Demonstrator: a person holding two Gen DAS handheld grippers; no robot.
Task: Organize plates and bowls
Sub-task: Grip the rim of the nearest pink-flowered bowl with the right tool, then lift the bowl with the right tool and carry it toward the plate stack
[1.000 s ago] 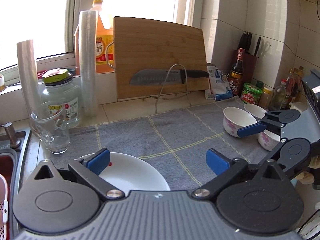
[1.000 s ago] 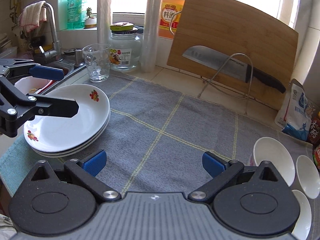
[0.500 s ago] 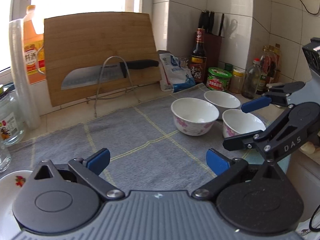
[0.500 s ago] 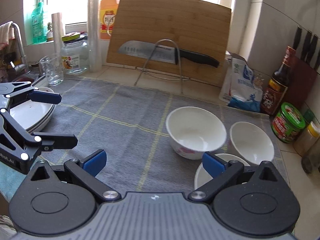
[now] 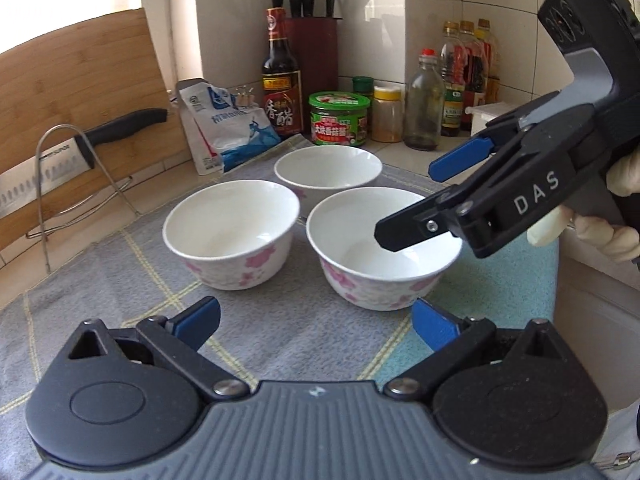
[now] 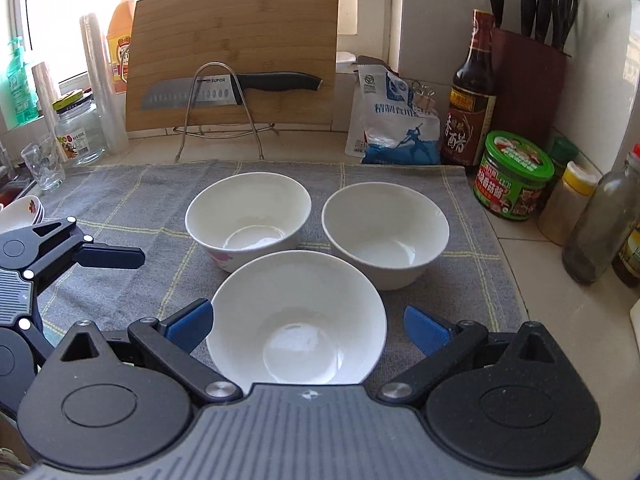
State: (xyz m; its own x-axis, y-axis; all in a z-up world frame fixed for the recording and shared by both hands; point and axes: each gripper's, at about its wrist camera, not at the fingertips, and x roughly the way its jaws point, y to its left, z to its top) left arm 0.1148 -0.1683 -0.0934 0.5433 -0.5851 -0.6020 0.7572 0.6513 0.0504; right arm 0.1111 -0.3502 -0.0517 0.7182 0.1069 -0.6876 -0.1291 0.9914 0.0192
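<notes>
Three white bowls with pink flowers stand upright on a grey checked cloth (image 6: 132, 196): a near bowl (image 6: 296, 320), a far left bowl (image 6: 248, 218) and a far right bowl (image 6: 384, 232). In the left wrist view they show as near right (image 5: 380, 244), left (image 5: 230, 232) and back (image 5: 328, 168). My right gripper (image 6: 306, 322) is open, its jaws either side of the near bowl, just above it. My left gripper (image 5: 316, 320) is open and empty, short of the bowls. Stacked white plates (image 6: 22, 210) show at the far left edge.
A cutting board (image 6: 232, 52) with a knife (image 6: 228, 88) on a wire rack leans at the back. A salt bag (image 6: 394, 124), sauce bottle (image 6: 468, 92), green-lidded jar (image 6: 514, 176), knife block (image 6: 528, 76) and spice bottles crowd the right. A glass (image 6: 42, 164) and jar (image 6: 80, 128) stand left.
Both grippers have swung right, from the plates to the bowls. The right gripper has come down around the near bowl. Both stay open.
</notes>
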